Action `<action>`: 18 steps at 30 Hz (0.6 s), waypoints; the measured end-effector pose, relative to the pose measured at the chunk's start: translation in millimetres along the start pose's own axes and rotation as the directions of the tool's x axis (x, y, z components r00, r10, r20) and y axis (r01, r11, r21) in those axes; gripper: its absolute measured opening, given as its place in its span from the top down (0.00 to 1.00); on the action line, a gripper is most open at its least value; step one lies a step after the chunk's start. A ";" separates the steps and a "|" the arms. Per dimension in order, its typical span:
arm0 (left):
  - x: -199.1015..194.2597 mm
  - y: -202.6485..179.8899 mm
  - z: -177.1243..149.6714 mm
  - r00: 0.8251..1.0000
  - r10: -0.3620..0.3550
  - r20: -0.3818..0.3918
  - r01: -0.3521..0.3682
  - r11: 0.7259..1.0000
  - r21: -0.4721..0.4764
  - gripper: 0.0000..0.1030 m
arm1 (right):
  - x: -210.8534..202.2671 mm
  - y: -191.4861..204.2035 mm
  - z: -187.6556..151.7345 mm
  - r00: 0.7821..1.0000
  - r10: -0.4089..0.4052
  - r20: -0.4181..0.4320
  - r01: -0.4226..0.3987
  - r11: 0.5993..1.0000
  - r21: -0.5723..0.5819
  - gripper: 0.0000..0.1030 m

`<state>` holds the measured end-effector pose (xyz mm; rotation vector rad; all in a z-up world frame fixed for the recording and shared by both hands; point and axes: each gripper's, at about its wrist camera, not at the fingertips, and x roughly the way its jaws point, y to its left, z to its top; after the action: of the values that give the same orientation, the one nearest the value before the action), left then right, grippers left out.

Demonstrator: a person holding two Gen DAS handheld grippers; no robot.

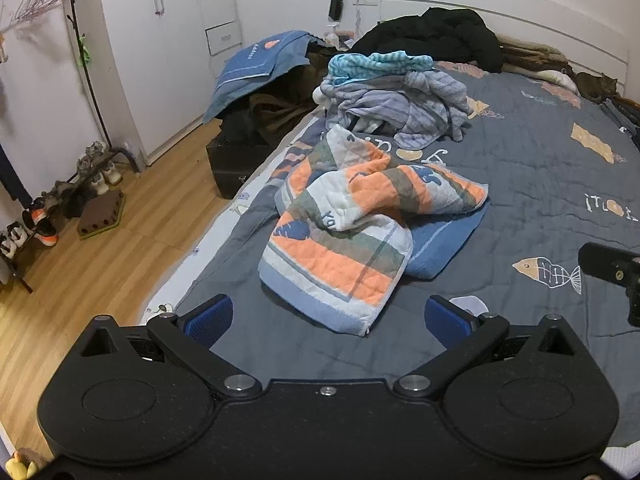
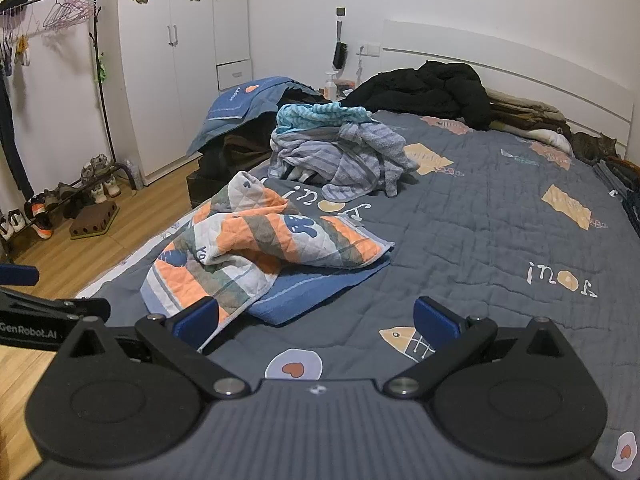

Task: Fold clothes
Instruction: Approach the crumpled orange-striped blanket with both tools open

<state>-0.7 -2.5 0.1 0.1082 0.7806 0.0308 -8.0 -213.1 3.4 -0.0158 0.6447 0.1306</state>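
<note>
A crumpled orange, white and grey striped quilted cloth [image 1: 352, 224] lies on the grey bed cover [image 1: 520, 184], partly over a folded blue towel [image 1: 444, 244]. My left gripper [image 1: 328, 320] is open and empty, hovering just short of the cloth's near corner. In the right wrist view the same cloth [image 2: 256, 252] and blue towel [image 2: 316, 292] lie ahead and left. My right gripper [image 2: 316, 320] is open and empty, its left finger [image 2: 196, 316] close to the cloth's near edge. A heap of grey-blue striped clothes [image 1: 400, 100] sits further up the bed [image 2: 500, 220].
A black jacket [image 1: 432, 36] and a cat [image 1: 596, 84] lie by the headboard. Left of the bed are a black box [image 1: 236, 156] under a blue towel [image 1: 260, 68], wooden floor [image 1: 100, 264], a shoe rack [image 1: 52, 208] and a wardrobe [image 2: 180, 60]. The right gripper's body shows at the left view's right edge [image 1: 616, 276].
</note>
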 end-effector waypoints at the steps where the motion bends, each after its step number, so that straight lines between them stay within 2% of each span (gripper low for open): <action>1: -0.4 -1.7 -0.1 1.000 -0.002 0.005 0.002 1.000 0.009 0.00 | 0.0 0.0 0.3 1.000 0.000 0.000 0.000 1.000 0.000 0.00; 4: -4.2 2.6 -10.8 0.999 -0.027 0.026 0.027 1.000 -0.002 0.00 | -0.1 0.2 1.1 1.000 -0.001 0.001 0.001 1.000 -0.001 0.00; 6: 2.6 1.3 -2.7 0.999 -0.036 -0.007 0.036 0.999 -0.015 0.00 | -0.1 0.3 1.6 1.000 -0.001 0.002 0.001 1.000 -0.002 0.00; 10: 1.4 6.0 -5.8 0.999 -0.001 0.043 0.003 0.999 -0.036 0.00 | -0.2 0.4 2.7 1.000 -0.001 0.003 0.001 1.000 -0.003 0.00; 18: -0.6 9.6 -4.2 0.997 -0.050 0.063 0.051 0.998 -0.026 0.00 | 0.5 2.4 3.6 1.000 -0.001 0.006 0.001 1.000 -0.007 0.00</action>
<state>-4.0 7.4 -1.3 0.0630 0.7203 -0.0099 -5.8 -210.4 6.0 -0.0224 0.6383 0.1321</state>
